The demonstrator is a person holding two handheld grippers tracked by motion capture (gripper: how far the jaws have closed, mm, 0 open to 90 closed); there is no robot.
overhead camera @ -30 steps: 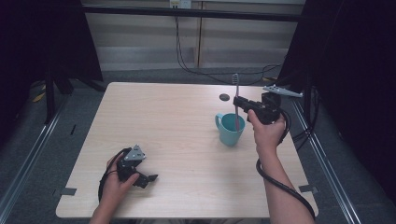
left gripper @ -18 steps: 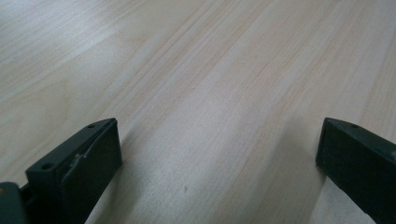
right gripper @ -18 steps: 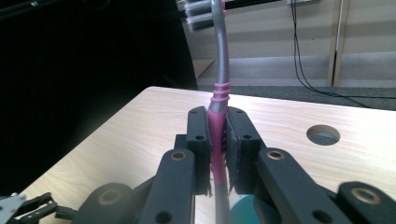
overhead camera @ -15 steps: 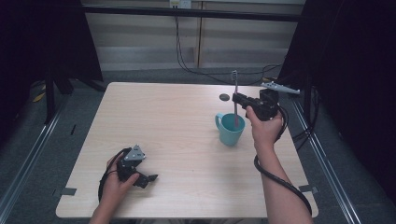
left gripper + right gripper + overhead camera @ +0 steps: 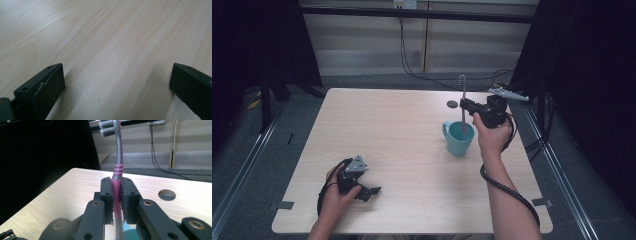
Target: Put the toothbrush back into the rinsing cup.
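Right gripper (image 5: 468,106) clamps toothbrush (image 5: 463,102) upright, handle end inside teal cup (image 5: 459,138) at table's 3 o'clock; left gripper (image 5: 371,190) open, idle; next, judged: release cleanly.

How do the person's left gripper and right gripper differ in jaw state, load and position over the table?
The left gripper has its jaws wide apart with nothing between them; the right gripper is shut on a pink and grey toothbrush. The left gripper rests low at the table; the right gripper is raised above the teal mug. Both are black, hand-held, two-jaw tools.
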